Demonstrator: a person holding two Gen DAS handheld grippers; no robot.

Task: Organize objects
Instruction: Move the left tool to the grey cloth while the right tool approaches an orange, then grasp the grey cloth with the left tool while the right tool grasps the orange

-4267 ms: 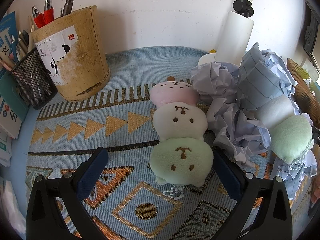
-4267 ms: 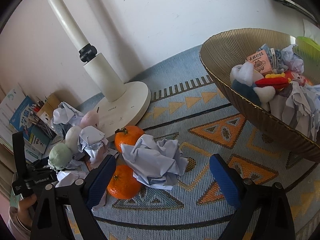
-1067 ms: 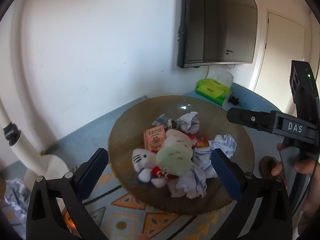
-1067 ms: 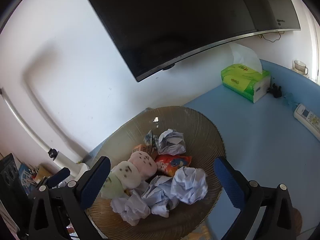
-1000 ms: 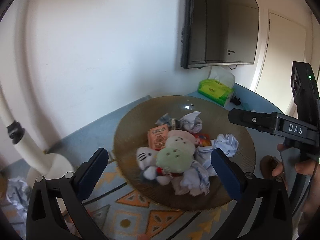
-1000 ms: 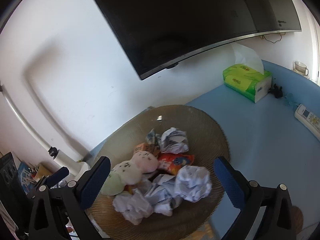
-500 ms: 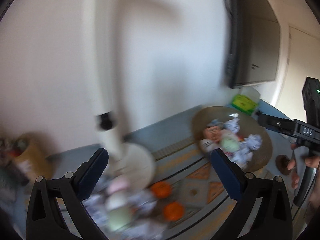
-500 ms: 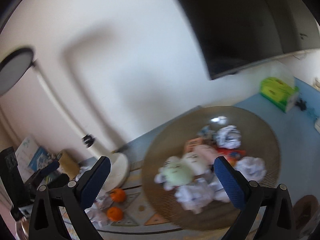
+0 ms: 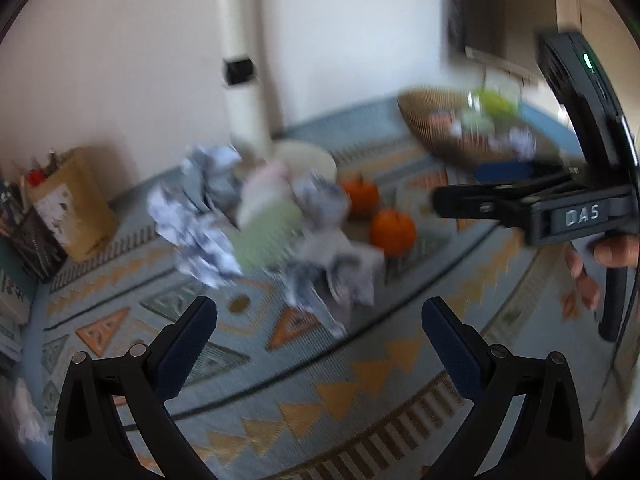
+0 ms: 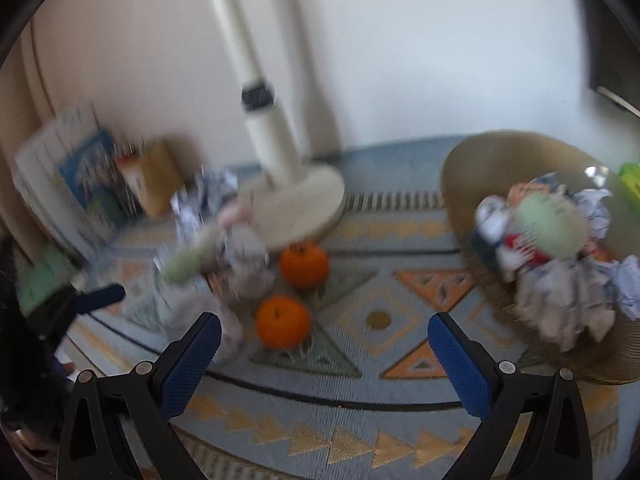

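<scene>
Plainly, both the left gripper [image 9: 320, 332] and right gripper [image 10: 324, 340] gape empty; the two round orange tangerines [image 10: 283, 322] sit centre-frame, nearer the right one.

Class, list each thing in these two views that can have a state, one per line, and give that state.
Left gripper: open, holding nothing.
Right gripper: open, holding nothing.
Woven bowl: upright on the mat, filled with toys and crumpled paper.
Two oranges: loose on the mat, outside the bowl.
Crumpled paper: lying on the mat, not yet binned.
Pen holder: upright, holding pens.
</scene>
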